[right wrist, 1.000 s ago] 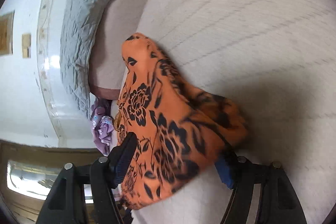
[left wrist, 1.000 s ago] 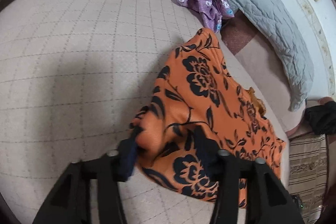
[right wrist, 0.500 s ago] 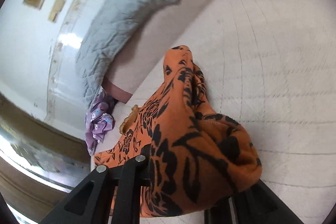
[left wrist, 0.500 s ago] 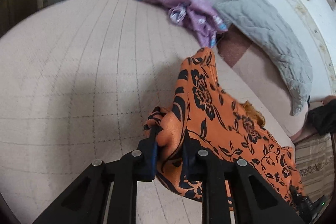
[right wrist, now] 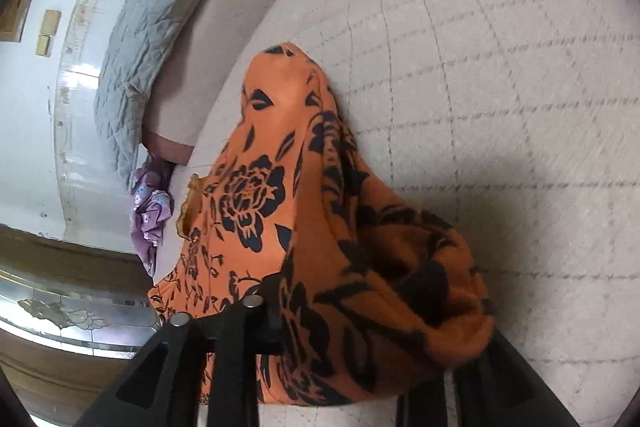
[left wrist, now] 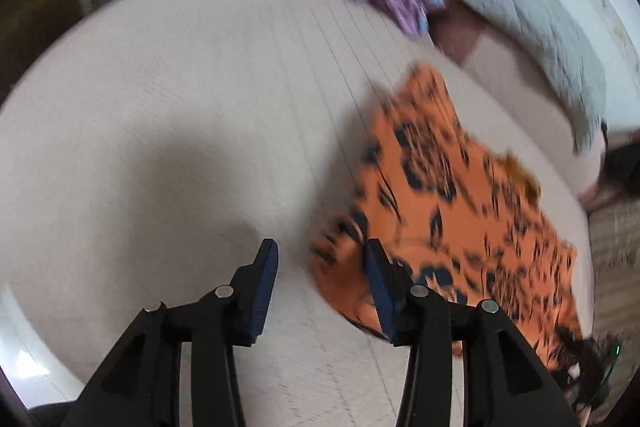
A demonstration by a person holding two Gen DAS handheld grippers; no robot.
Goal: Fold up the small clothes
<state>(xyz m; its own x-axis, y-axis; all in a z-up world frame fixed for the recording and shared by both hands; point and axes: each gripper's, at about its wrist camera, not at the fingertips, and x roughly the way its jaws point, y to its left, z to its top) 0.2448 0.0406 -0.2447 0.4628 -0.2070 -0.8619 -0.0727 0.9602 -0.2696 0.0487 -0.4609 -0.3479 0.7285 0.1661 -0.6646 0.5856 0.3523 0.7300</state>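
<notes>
Cloth (left wrist: pixel 452 203) lies on the bed (left wrist: pixel 200 107). Left gripper (left wrist: pixel 322 259) has just been opening, empty beside the hem. Right gripper (right wrist: pixel 368 311), also opening, has a fold bunched between its jaws; grip unclear. Fabric may snag and undo the fold.

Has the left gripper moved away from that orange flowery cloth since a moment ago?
Yes. The left gripper clamped the orange cloth half a second ago; its jaws have just been opening, nothing lies between them, and the cloth sits to its right on the bed cover.
</notes>
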